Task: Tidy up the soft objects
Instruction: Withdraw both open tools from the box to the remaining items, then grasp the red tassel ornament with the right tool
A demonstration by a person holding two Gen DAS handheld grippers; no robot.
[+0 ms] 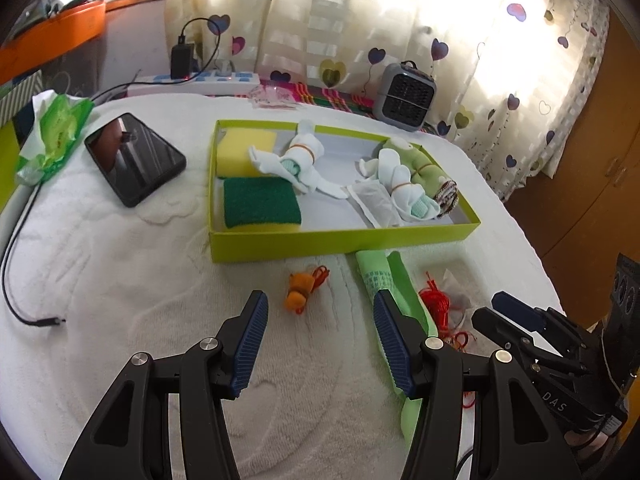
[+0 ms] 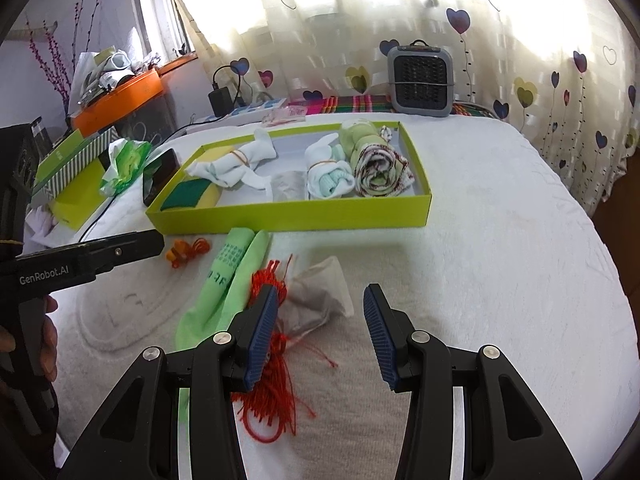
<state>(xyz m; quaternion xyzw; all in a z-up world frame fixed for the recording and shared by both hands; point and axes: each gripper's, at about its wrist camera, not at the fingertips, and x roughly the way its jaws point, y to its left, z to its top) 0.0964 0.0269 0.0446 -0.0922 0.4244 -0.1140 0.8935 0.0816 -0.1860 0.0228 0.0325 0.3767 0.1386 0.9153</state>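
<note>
A lime-green box [image 1: 340, 240] [image 2: 280, 220] on the white bedspread holds two sponges [image 1: 260, 204], rolled white socks [image 1: 304, 152] [image 2: 326, 172] and a rolled patterned cloth [image 2: 378, 168]. In front of it lie a small orange toy [image 1: 298, 290] [image 2: 180, 252], a pair of green socks [image 1: 382, 276] [image 2: 224, 280], a red tassel [image 1: 436, 304] [image 2: 276, 400] and a translucent pouch [image 2: 316, 300]. My left gripper [image 1: 319, 300] is open above bare bedspread, between the toy and the socks. My right gripper [image 2: 321, 292] is open over the pouch, its left finger above the tassel.
A black phone [image 1: 134, 158] and a green tissue pack [image 1: 56, 132] lie left of the box. A loose cable end [image 1: 48, 322] trails at the near left. A grey heater [image 1: 406, 96] and a power strip [image 1: 200, 80] stand at the back. The bed drops off at the right.
</note>
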